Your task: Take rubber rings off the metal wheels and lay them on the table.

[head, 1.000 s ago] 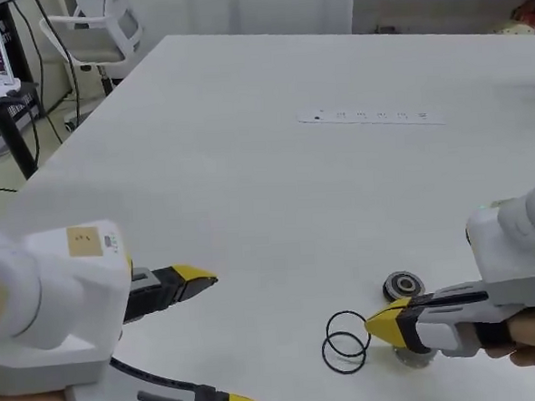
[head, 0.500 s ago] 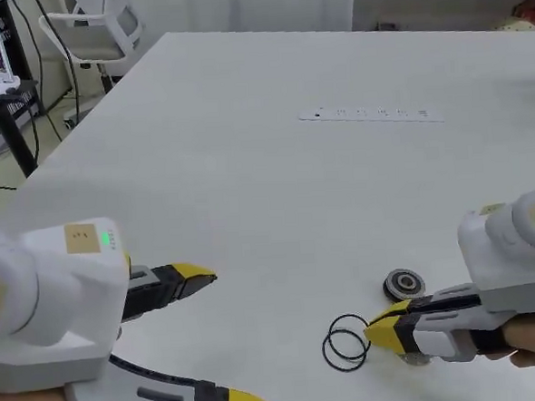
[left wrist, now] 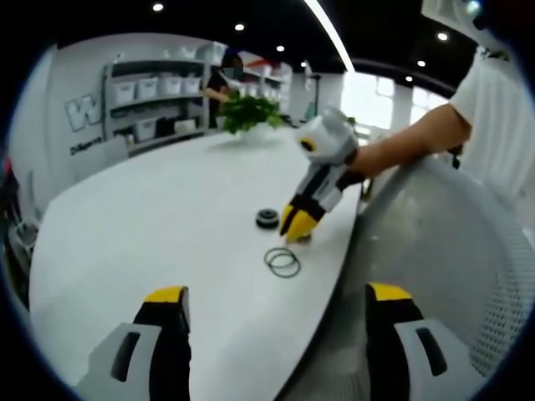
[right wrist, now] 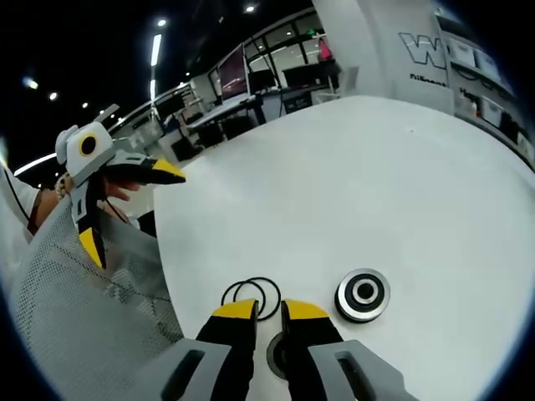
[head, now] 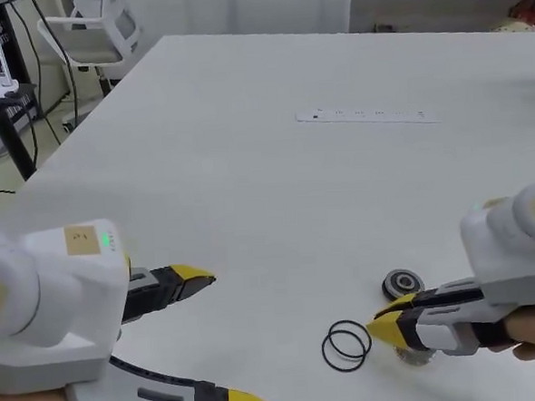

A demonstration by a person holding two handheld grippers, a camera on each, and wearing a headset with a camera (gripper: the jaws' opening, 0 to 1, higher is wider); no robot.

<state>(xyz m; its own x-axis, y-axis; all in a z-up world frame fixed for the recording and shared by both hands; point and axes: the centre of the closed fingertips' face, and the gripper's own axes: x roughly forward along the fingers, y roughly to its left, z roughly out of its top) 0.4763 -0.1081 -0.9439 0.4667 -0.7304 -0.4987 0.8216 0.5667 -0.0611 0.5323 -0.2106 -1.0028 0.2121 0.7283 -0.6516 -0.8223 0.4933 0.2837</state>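
The right gripper (head: 379, 323) has eased its yellow tip back off the edge of the rubber rings (head: 346, 345), which it was brushing half a second ago; now there's a sliver of table (head: 275, 182) between them; the left gripper (head: 231, 341) hasn't budged. Two black rings lie flat and overlapping near the table's front edge, bare of any wheel. One metal wheel (head: 403, 285) sits flat just beyond the right gripper, apart from the rings; a second wheel (right wrist: 276, 357) peeks out under that gripper's jaws in the right gripper view, mostly hidden by them. The right claw is drawn almost together, just a thin slit between its tips, and nothing shows in that slit; it hangs low over the second wheel, and whether it touches I cannot tell. The left claw is spread wide and holds nothing, poised off to the side, well apart from rings and wheels. A white power strip (head: 367, 114) lies far up the table.
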